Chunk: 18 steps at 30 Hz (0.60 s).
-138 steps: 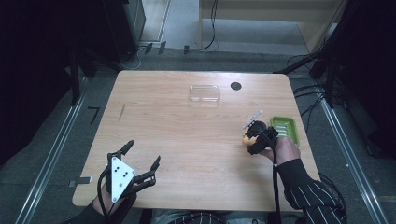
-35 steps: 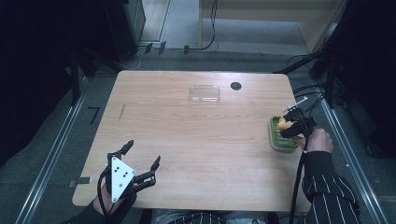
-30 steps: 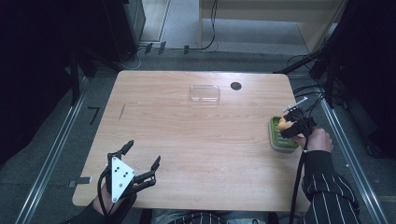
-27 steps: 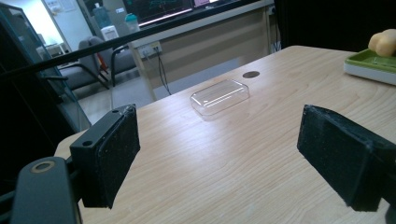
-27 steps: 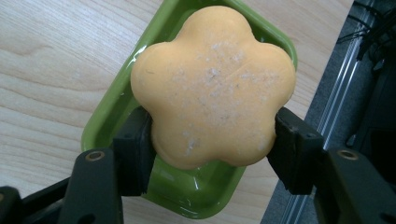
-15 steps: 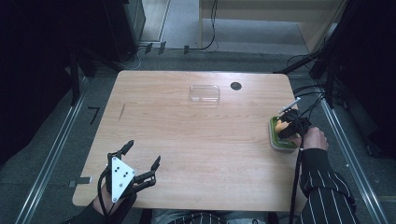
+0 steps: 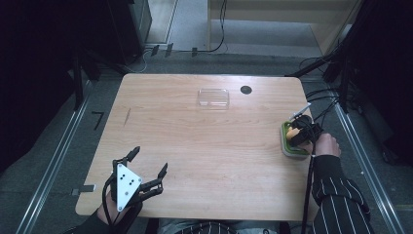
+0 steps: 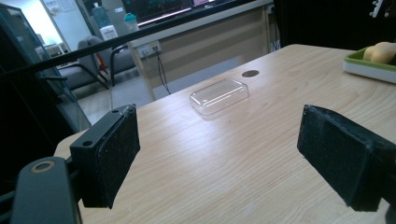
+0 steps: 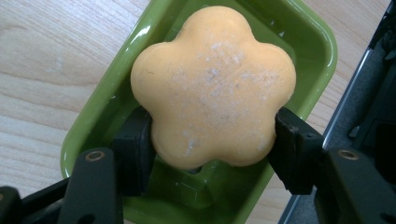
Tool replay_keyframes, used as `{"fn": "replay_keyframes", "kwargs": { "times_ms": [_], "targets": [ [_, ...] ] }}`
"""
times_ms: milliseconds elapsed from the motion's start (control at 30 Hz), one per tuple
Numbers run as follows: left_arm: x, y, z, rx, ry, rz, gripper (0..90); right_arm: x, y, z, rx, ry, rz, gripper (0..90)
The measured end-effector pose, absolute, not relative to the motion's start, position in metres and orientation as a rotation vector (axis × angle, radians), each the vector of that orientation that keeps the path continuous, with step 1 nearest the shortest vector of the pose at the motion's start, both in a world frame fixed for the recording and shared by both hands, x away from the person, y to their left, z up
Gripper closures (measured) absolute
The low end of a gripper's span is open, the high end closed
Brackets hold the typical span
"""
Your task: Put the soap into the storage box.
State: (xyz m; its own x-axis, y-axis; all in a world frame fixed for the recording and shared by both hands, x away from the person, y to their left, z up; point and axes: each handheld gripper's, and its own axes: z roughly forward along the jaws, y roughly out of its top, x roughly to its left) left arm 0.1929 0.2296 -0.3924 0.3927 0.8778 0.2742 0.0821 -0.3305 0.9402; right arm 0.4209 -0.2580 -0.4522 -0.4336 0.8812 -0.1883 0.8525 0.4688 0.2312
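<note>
The right gripper (image 9: 212,140) clamps the flower-shaped soap (image 9: 212,86) inside the green dish (image 9: 116,88), which sits at the table's (image 7: 204,141) right edge. The left gripper (image 7: 148,168) hovers spread wide near the front-left corner. A clear lid (image 7: 213,97) lies toward the far edge, with bare wood between.

Just a wood table (image 7: 204,146) with a clear plastic lid (image 7: 213,97) lying flat near the far edge, a dark round hole (image 7: 246,89) just beside it, cables (image 7: 195,48) on the floor behind.
</note>
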Motion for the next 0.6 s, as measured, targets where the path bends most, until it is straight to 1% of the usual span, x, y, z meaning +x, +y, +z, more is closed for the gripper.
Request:
{"fn": "replay_keyframes", "kwargs": {
  "times_ms": [600],
  "targets": [
    [0.1919, 0.2314, -0.3922, 1.699, 0.856, 1.059, 13.5, 0.4209, -0.2539, -0.4548, 1.42, 2.441, 0.094, 39.5]
  ]
}}
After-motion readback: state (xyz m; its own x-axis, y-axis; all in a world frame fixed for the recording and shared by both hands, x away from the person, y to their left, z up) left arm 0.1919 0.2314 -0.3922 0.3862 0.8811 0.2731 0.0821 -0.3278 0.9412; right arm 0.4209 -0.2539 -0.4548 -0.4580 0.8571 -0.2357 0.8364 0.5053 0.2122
